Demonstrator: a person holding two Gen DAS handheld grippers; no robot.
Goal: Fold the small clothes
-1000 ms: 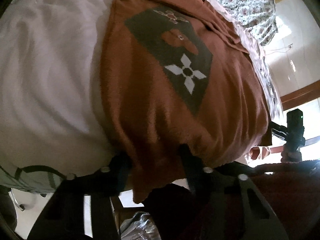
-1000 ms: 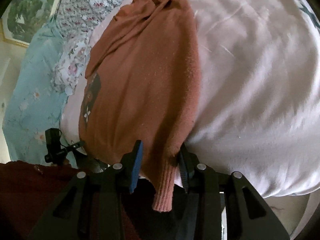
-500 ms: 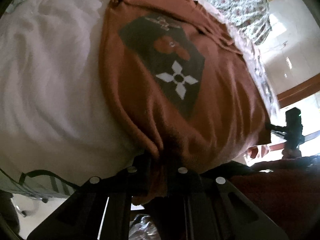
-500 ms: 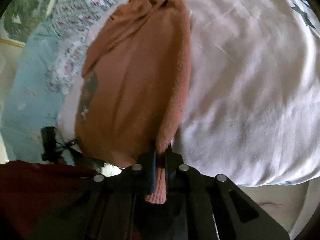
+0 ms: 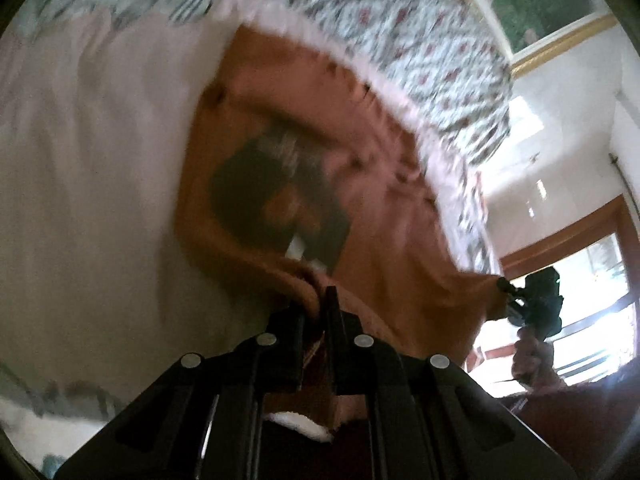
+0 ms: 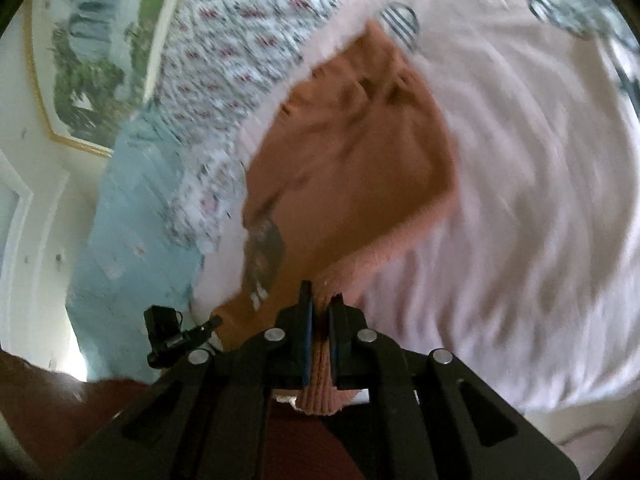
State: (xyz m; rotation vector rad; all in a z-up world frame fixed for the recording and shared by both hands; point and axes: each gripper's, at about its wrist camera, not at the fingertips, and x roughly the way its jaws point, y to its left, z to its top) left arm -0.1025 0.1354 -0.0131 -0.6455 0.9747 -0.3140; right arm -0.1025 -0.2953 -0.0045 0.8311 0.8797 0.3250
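A small rust-orange sweater [image 5: 384, 216] with a dark diamond print [image 5: 276, 204] lies on a pale pink bedsheet [image 5: 92, 184]. My left gripper [image 5: 318, 300] is shut on the sweater's near hem, which is lifted and folding over the print. In the right wrist view the same sweater [image 6: 352, 160] stretches away from my right gripper [image 6: 320, 308], which is shut on its ribbed hem corner. Each gripper shows in the other's view, the right one [image 5: 536, 300] and the left one [image 6: 168, 336]. Both views are blurred by motion.
A floral quilt [image 5: 404, 32] lies along the far edge of the sheet, with a light blue cover [image 6: 132, 224] beside it. A framed picture [image 6: 92, 48] hangs on the wall. A window with a wooden frame [image 5: 580, 240] is at the right.
Both grippers closed on the sweater's near hem, then lifted it and carried it forward over the garment. The print is now partly covered by the raised hem.
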